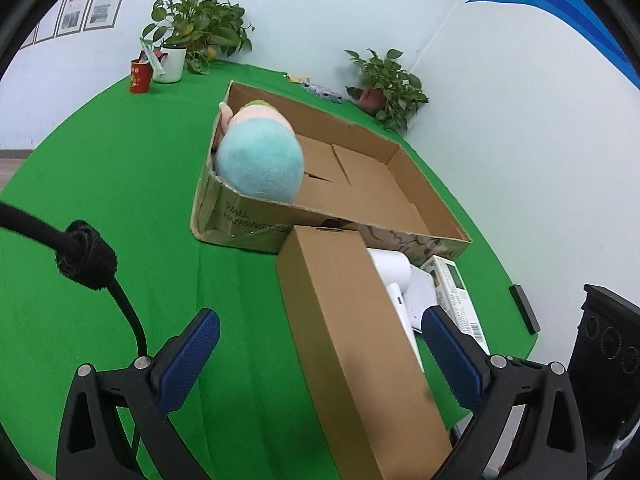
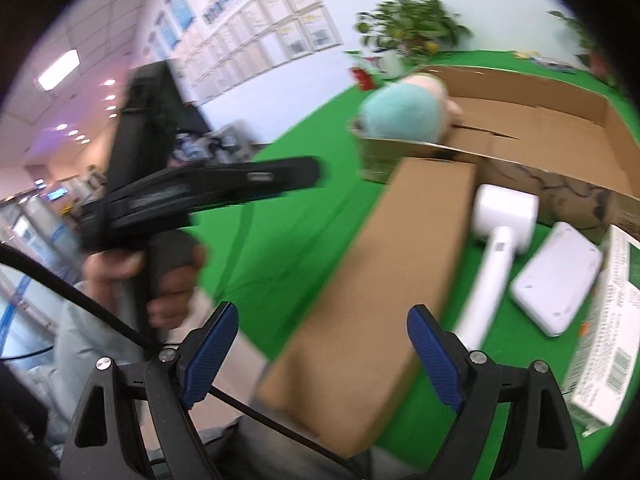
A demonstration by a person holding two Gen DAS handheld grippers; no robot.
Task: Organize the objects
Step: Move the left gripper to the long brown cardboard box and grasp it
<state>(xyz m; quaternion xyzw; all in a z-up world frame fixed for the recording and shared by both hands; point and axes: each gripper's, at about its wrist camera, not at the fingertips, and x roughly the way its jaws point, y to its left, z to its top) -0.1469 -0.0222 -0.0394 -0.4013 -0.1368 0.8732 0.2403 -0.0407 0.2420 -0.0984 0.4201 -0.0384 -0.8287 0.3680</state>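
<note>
A long brown cardboard box [image 1: 352, 340] lies on the green table [image 1: 120, 200], its near end between the wide-apart fingers of my left gripper [image 1: 320, 352], and the pads do not touch it. My right gripper [image 2: 324, 316] is open over the same box [image 2: 380, 280]. Behind it stands an open cardboard tray [image 1: 240, 220] with a teal and pink plush toy [image 1: 260, 160] in its left end. Right of the box lie a white hammer-shaped device [image 2: 500, 220], a flat white device [image 2: 556, 284] and a white-green carton [image 2: 608, 320]. A hand [image 2: 168, 280] holds the left gripper [image 2: 312, 174].
Two potted plants [image 1: 200, 28] [image 1: 388, 84] and a red cup [image 1: 140, 76] stand along the table's far edge by the wall. A small black bar [image 1: 524, 308] lies at the right edge, with a black unit [image 1: 608, 340] beyond it. Green cloth lies bare to the left.
</note>
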